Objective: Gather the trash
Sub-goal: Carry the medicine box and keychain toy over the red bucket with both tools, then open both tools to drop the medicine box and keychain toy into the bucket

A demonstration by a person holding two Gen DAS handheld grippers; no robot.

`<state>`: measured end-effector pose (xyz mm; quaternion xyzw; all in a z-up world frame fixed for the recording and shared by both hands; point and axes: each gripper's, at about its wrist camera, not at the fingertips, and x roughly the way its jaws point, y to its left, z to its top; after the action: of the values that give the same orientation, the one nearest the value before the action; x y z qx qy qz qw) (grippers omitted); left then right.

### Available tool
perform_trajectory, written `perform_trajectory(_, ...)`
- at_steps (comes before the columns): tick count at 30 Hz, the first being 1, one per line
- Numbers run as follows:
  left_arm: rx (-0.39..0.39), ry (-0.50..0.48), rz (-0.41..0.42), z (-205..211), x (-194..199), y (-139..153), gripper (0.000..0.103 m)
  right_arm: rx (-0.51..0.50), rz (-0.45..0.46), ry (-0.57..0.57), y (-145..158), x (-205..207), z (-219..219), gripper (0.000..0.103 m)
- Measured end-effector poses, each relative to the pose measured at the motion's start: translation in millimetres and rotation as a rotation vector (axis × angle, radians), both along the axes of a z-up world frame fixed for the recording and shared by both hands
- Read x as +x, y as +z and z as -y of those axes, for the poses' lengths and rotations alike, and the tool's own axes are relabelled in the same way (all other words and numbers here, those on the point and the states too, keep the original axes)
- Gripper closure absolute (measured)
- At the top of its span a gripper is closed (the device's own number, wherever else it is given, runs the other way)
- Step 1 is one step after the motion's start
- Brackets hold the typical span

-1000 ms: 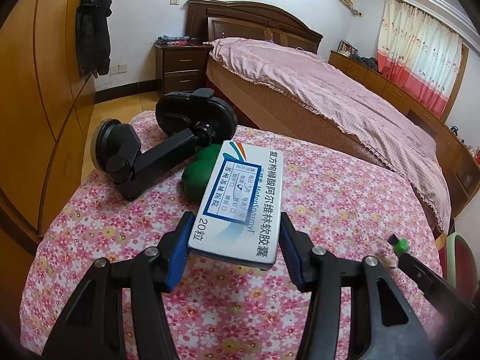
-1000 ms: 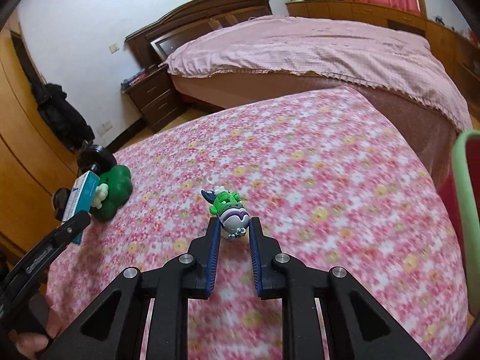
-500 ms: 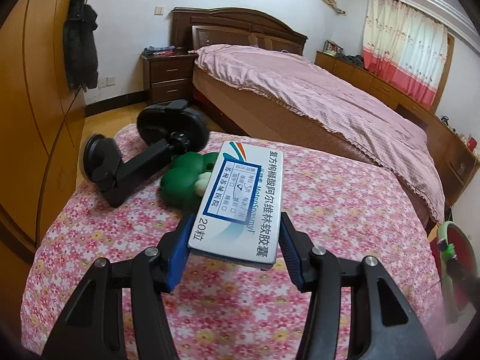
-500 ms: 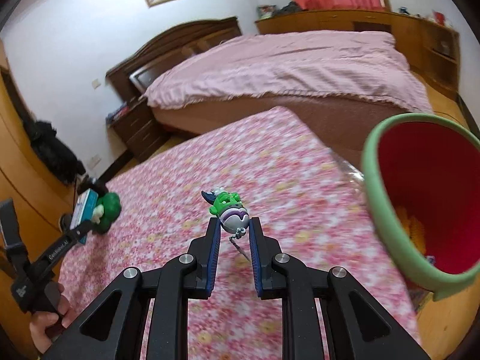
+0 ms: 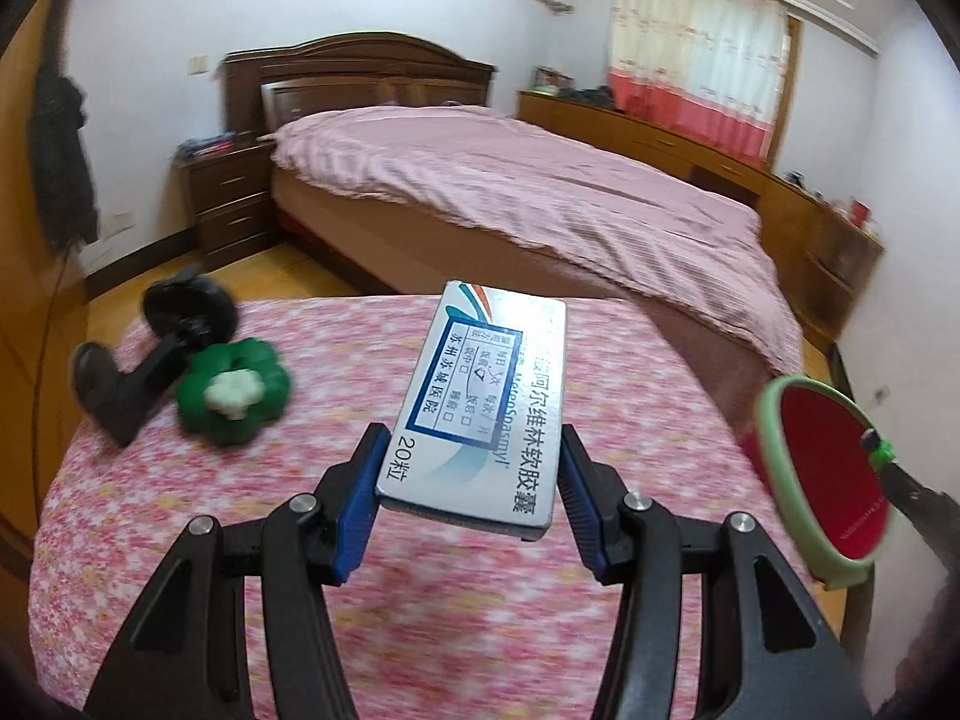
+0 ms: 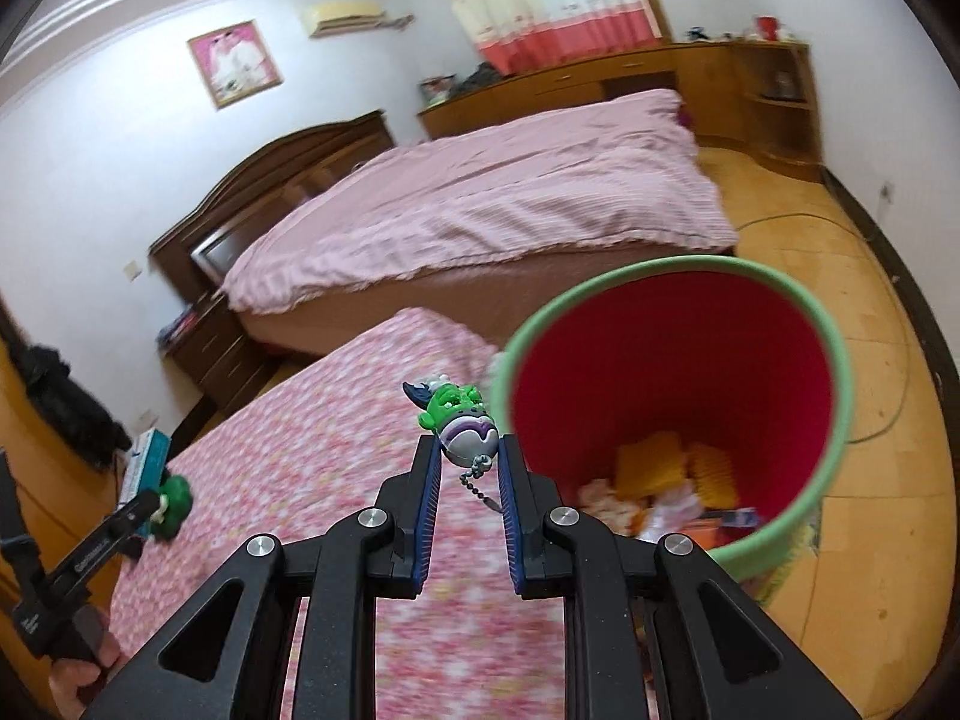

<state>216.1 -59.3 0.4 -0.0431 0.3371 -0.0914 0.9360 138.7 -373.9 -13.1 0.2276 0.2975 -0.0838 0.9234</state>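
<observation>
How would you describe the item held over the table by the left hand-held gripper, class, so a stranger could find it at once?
Start at the table with the pink floral cloth near the bed. Above it, the left hand-held gripper clamps a flat medicine box between its blue pads. Unlike the green toy and black holder lying on the cloth, it is white, rectangular and printed with Chinese text.

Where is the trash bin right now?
In the right wrist view the trash bin stands on the floor just right of the floral-covered table, ahead and right of the right gripper holding the green keychain figure. The left wrist view shows it at far right.
</observation>
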Motion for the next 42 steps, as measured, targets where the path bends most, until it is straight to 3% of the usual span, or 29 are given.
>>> perform_trajectory(9, -0.040, -0.198, -0.048, 74.9, -10.0, 6.3, 0.048, 0.041, -0.036, -0.091, -19.6, -14.2, 54.5, 0.084)
perform_trajectory(28, -0.040, -0.508, -0.123, 215.3, -13.5, -15.3, 0.048, 0.028, -0.040, -0.140, -29.6, -44.8, 102.2, 0.079)
perform_trajectory(35, 0.008, -0.549, -0.139, 250.2, -16.0, -25.2, 0.045, 0.042, -0.048, -0.155, -33.1, -52.8, 113.7, 0.078)
perform_trajectory(42, -0.011, -0.523, -0.154, 243.0, -19.6, -24.7, 0.044, 0.024, -0.053, -0.141, -29.1, -53.6, 107.8, 0.074)
